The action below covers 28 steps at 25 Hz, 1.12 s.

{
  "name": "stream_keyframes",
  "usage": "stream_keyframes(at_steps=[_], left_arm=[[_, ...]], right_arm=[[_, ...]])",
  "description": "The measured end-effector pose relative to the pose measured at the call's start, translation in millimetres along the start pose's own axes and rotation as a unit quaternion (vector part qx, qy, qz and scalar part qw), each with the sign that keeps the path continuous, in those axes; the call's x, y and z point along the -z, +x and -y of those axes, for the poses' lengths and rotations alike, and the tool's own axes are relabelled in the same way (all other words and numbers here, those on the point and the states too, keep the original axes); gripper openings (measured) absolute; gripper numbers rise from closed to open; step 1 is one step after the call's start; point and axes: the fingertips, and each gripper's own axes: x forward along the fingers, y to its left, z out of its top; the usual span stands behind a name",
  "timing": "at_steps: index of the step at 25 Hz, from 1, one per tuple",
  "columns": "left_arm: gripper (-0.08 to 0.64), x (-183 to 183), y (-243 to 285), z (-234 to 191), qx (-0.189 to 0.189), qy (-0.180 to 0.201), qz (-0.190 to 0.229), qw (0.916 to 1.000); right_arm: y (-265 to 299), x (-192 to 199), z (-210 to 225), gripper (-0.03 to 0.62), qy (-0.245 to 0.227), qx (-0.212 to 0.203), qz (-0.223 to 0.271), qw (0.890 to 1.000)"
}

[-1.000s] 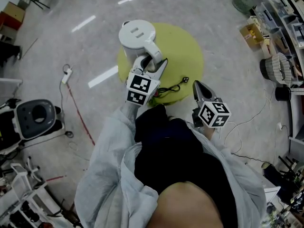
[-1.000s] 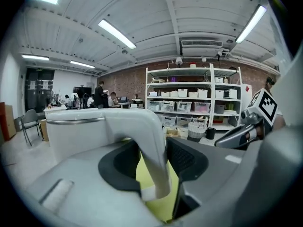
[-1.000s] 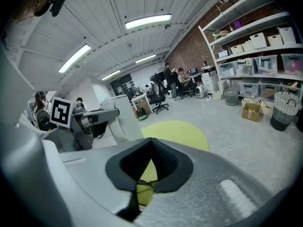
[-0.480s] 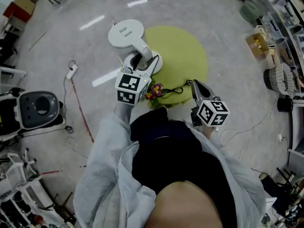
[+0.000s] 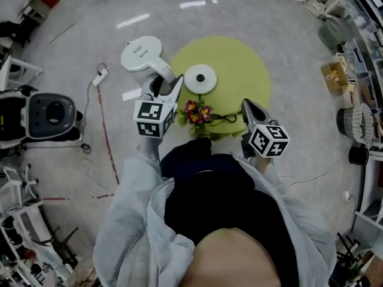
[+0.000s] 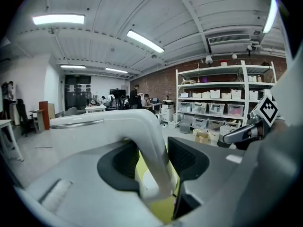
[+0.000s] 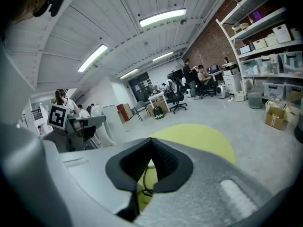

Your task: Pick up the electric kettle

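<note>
The white electric kettle (image 5: pixel 142 54) hangs in the air past the left edge of the round yellow-green table (image 5: pixel 239 64). My left gripper (image 5: pixel 164 82) is shut on its curved handle (image 6: pixel 151 150), which runs between the dark pads; the kettle's body (image 6: pixel 90 126) fills the view just beyond. The kettle's round white base (image 5: pixel 200 78) stands bare on the table. My right gripper (image 5: pixel 250 113) hovers at the table's near edge, its jaws shut with nothing between them, and the tips meet (image 7: pixel 150 143).
A small bunch of flowers (image 5: pixel 196 112) and a black cable (image 5: pixel 224 117) lie on the table's near side. On the floor are a power strip (image 5: pixel 100 76) and a grey machine (image 5: pixel 51 115) at left. Shelves with boxes (image 5: pixel 359 28) line the right.
My left gripper has carried the kettle off its base and to the left, beyond the table's edge. The base now shows bare. The right gripper has barely shifted.
</note>
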Motion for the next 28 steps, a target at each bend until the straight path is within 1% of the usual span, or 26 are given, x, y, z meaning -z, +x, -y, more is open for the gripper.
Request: stream_keyframes(at_steps=[4,9,17,21,28], left_arm=[[0.209,13,-26,-19,-0.039,-0.019,-0.003,0.999],[0.212,27,-59,-31,-0.083,-0.045,-0.008,0.9955],[0.212,45,-110,-29,-0.138,-0.08,0.001,0.9872],[0.212,51,-124,-23,-0.15,-0.087,0.01,0.9848],[0.212,58,-128,-17,-0.156,-0.095,0.005,0.9831]], right_arm=[[12,-1,-11,0.002,-0.012,-0.02,-0.01,1.0],[21,-6,-22,0.002,-0.033,-0.039,-0.017,0.999],[30,-20,-33,0.0,-0.083,-0.064,-0.014,0.994],[30,-21,-38,0.0,-0.107,-0.071,-0.013,0.992],[32,-15,-43,0.0,-0.107,-0.076,-0.022,0.991]])
